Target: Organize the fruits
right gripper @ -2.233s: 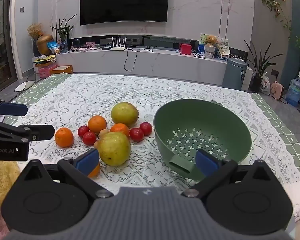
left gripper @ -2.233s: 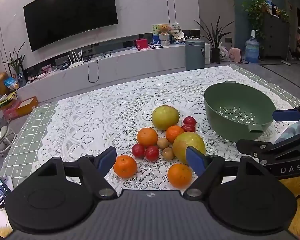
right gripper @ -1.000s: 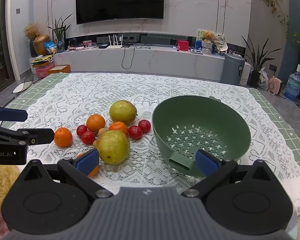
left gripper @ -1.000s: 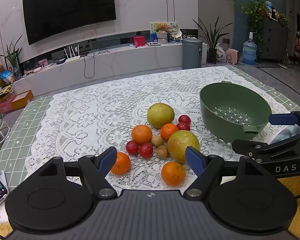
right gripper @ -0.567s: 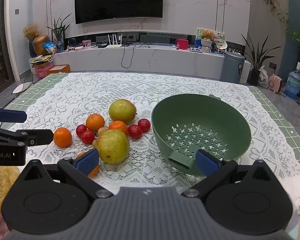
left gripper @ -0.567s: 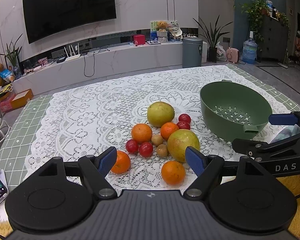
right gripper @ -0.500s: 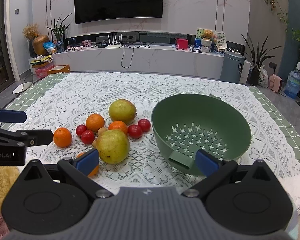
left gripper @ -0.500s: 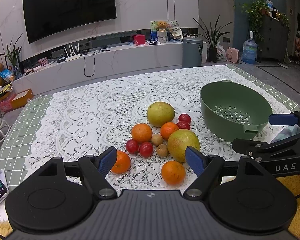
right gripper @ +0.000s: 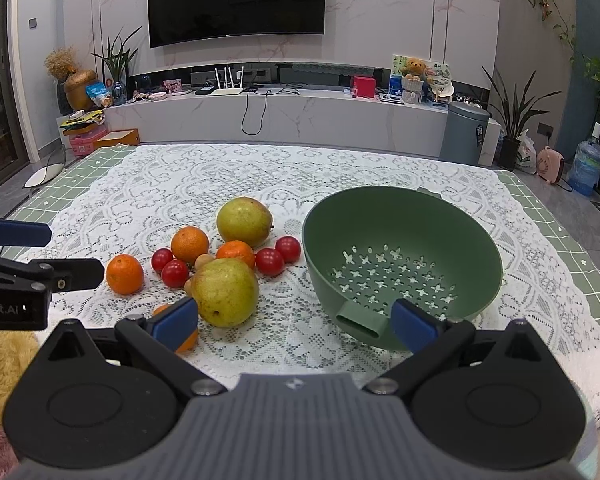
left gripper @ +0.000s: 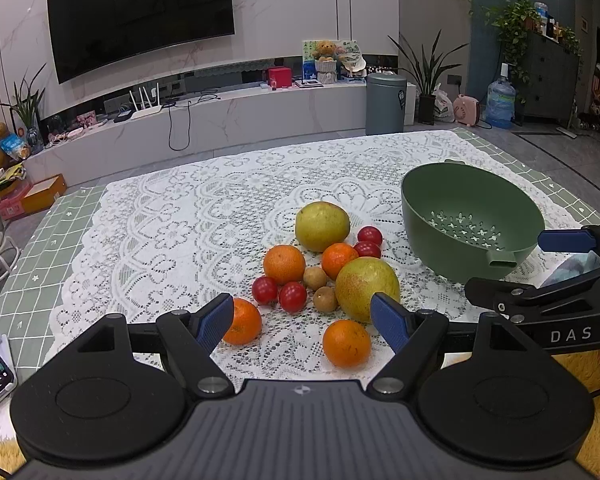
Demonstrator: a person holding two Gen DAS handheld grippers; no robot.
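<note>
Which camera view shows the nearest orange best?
The left wrist view: the nearest orange lies whole between the open fingers. In the right wrist view it is mostly hidden behind a blue finger pad.

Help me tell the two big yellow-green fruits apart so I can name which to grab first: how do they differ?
The near big fruit lies at the front of the pile, partly behind the left gripper; the far big fruit lies at the back, in full view. The near one shows a reddish blush on its upper side; the far one looks more evenly yellow-green. Both rest on the lace cloth, outside the green colander.
</note>
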